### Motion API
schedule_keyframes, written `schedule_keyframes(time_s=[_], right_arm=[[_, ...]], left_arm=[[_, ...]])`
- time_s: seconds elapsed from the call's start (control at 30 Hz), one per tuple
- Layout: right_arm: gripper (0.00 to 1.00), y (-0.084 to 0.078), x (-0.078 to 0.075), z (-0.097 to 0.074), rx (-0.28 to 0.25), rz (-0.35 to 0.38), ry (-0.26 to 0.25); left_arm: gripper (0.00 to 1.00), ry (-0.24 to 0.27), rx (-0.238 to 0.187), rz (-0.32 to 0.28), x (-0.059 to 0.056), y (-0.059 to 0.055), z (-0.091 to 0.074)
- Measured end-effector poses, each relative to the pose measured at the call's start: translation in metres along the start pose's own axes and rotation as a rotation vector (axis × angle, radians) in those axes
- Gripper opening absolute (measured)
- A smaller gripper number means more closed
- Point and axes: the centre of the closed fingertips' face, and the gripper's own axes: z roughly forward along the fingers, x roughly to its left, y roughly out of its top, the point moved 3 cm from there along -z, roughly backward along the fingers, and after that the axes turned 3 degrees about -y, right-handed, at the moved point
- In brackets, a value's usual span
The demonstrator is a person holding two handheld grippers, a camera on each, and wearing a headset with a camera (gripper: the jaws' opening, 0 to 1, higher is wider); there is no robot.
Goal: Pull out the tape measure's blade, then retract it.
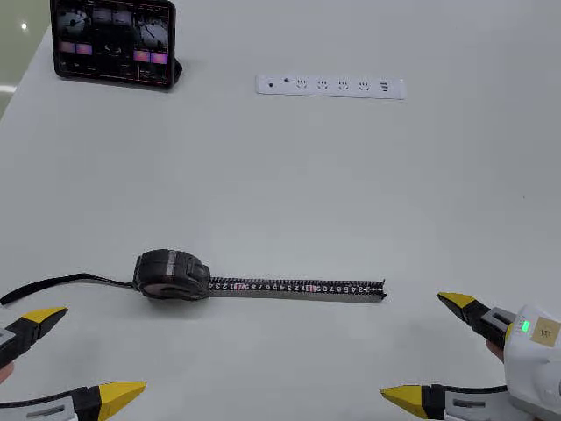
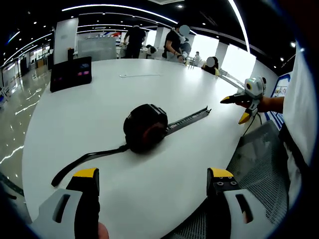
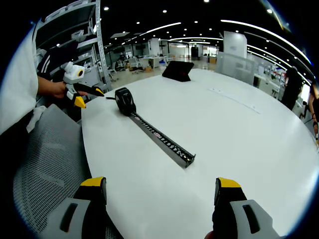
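Note:
A black tape measure (image 1: 171, 275) lies on the white table (image 1: 289, 184), its blade (image 1: 298, 288) drawn out to the right and lying flat, with a black wrist strap (image 1: 61, 285) trailing left. My left gripper (image 1: 53, 358) stands open at the near left, short of the case (image 2: 145, 127). At the near right my right gripper (image 1: 438, 349) is open, a little beyond the blade's end hook (image 1: 380, 288). In the right gripper view the blade (image 3: 160, 138) runs from the case (image 3: 125, 101) toward me. Nothing sits between either pair of yellow-tipped fingers.
A tablet (image 1: 114, 41) with a lit screen stands propped at the far left. Flat at the far middle lies a white power strip (image 1: 330, 86). The near table edge runs just under both grippers. People stand beyond the table's far side in the left gripper view.

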Motion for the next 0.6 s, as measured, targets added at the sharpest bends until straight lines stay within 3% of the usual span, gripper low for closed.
schedule_keyframes(time_s=[0.6], right_arm=[[0.88, 0.0009, 0.0009, 0.0007, 0.004, -0.002, 0.002]], left_arm=[[0.86, 0.000, 0.002, 0.003, 0.0013, 0.0008, 0.0008]])
